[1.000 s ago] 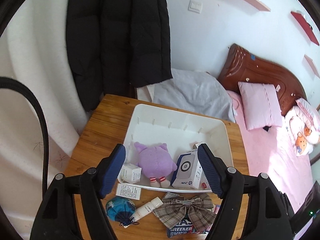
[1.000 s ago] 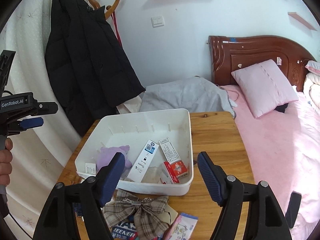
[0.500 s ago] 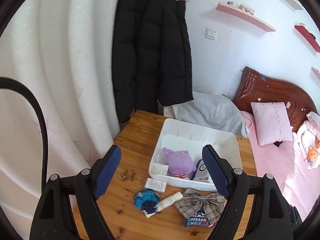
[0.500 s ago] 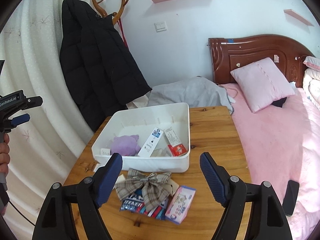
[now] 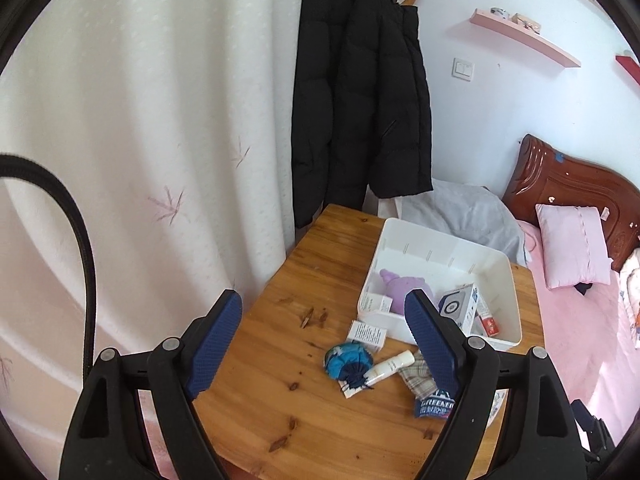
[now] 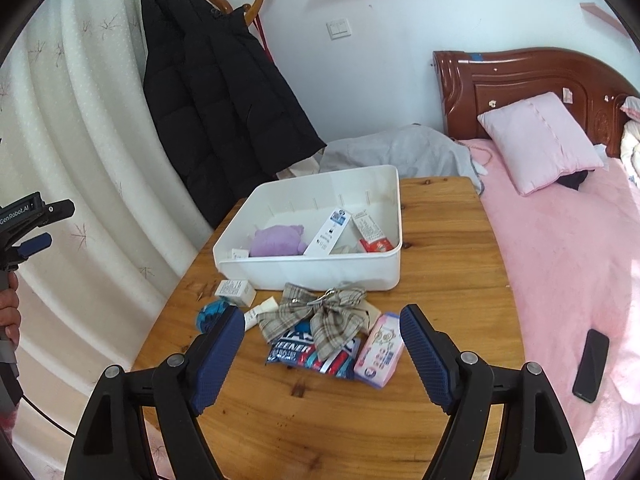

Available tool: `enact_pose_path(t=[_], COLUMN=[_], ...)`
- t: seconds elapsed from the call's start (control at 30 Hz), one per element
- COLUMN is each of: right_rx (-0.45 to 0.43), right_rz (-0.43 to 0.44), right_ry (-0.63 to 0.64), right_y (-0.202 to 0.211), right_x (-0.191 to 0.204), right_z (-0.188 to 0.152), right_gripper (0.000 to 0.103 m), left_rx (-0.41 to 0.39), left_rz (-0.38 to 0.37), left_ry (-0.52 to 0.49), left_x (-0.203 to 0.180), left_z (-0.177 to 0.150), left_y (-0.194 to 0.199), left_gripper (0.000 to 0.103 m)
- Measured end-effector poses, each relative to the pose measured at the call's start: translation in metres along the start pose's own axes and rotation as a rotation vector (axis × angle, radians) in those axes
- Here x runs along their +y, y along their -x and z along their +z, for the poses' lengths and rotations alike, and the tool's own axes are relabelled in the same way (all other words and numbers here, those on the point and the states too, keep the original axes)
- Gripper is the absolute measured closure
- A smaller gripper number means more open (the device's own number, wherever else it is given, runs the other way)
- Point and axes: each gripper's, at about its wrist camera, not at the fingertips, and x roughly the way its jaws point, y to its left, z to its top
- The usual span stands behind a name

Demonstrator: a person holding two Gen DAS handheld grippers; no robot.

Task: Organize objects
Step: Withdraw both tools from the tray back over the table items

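Note:
A white bin (image 6: pixel 312 270) (image 5: pixel 508 268) stands on the wooden table (image 6: pixel 440 264) and holds a purple plush (image 6: pixel 276 240) (image 5: pixel 404 286), a long white box (image 6: pixel 330 232) and a red-and-white box (image 6: pixel 372 236). In front of the bin lie a plaid bow (image 6: pixel 320 312), a blue packet (image 6: pixel 300 354), a pink packet (image 6: pixel 380 350), a white tube (image 5: pixel 390 366), a small white box (image 5: pixel 368 334) and a blue pouch (image 5: pixel 348 358). My left gripper (image 5: pixel 324 332) hovers open over the table's left part, nothing between its fingers. My right gripper (image 6: pixel 322 344) stands open above the bow and packets, apart from them.
A black coat (image 6: pixel 216 104) hangs on a rack behind the table, next to white curtains (image 5: pixel 140 140). A pink bed (image 6: pixel 560 240) with a pillow runs along the table's right side; a dark phone (image 6: pixel 591 365) lies on it. A hand (image 6: pixel 8 312) holds the other gripper at the left edge.
Both grippers have pulled back from the bin, so more of the table shows. The left one has also swung to the left, toward the curtain. Nothing on the table has moved.

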Motion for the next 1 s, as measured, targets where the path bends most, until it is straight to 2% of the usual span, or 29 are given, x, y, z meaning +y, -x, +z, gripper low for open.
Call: enact_pose_path(t=[0.23, 0.47, 0.67, 1.0], right_rx=[0.077, 0.146, 0.183, 0.231], right_rz=[0.022, 0.032, -0.061, -0.190], right_ry=[-0.032, -0.113, -0.245, -0.494], right_y=[-0.007, -0.027, -0.049, -0.084], right_x=[0.006, 0.015, 0.018, 0.011], right_z=[-0.008, -0.010, -0.011, -0.019], right_gripper=[0.022, 0.022, 0.022, 0.022], left_rx=[0.081, 0.169, 0.244, 0.419], left_rz=[-0.006, -0.079, -0.155, -0.304], left_ry=[-0.021, -0.073, -0.185, -0.373], left_x=[0.009, 0.010, 0.001, -0.013], left_z=[-0.009, -0.005, 0.001, 0.001], left_y=[-0.010, -0.040, -0.073, -0.131], left_gripper=[0.017, 0.017, 0.017, 0.017])
